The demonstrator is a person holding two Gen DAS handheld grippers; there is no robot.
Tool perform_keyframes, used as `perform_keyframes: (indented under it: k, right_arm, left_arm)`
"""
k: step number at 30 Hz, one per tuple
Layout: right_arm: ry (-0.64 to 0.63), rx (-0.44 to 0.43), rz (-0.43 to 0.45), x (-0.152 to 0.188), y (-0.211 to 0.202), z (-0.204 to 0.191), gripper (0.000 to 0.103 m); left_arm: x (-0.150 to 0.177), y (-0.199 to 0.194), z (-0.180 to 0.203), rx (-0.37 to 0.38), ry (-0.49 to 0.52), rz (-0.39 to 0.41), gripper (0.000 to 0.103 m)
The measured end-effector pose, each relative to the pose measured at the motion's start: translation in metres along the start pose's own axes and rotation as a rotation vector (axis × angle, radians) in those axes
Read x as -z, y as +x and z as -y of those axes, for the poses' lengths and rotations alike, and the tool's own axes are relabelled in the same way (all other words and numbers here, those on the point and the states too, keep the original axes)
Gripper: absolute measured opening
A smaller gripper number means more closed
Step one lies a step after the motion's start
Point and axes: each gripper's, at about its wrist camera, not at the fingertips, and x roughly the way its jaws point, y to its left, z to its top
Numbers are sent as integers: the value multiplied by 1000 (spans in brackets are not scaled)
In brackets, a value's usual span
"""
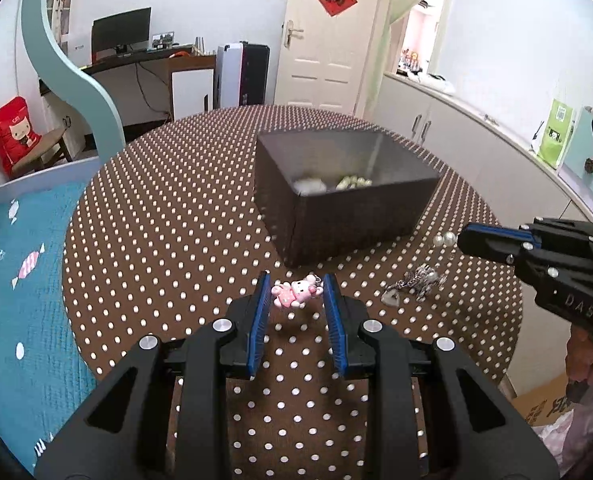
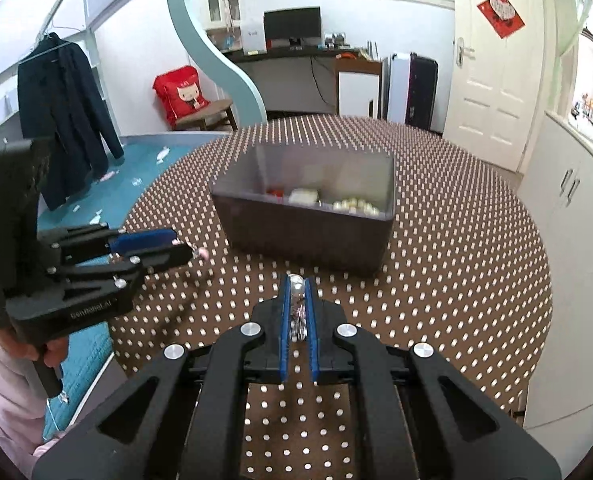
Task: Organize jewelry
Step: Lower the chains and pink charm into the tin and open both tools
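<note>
Left claw [image 1: 296, 300]: pinching pink charm [image 1: 296, 295], near box [image 1: 344, 196].
Right claw [image 2: 297, 308]: pressed on pearl piece [image 2: 296, 304].
Risk: dangling piece may snag box rim or slip.

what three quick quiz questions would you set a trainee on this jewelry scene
1. True or false: the right tongs are empty.
2. What do the left tongs grip? A: a pink cat charm. B: a gold ring. C: a wristwatch.
3. Where do the pale beads lie?

Key
1. False: they are shut on a pearl and silver chain piece.
2. A.
3. Inside the dark box on the dotted tablecloth.
</note>
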Motion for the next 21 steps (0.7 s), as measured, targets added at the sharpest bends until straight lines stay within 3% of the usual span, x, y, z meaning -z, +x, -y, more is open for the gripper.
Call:
perform_keyframes:
  k: [12, 21]
  right_arm:
    - [-34, 7, 109, -43, -27, -1, 6]
    - [-50, 7, 159, -66, -36, 2, 6]
  left_arm:
    - [-44, -38, 11, -1, 15, 118, 26]
    - [-74, -36, 9, 1, 19, 134, 26]
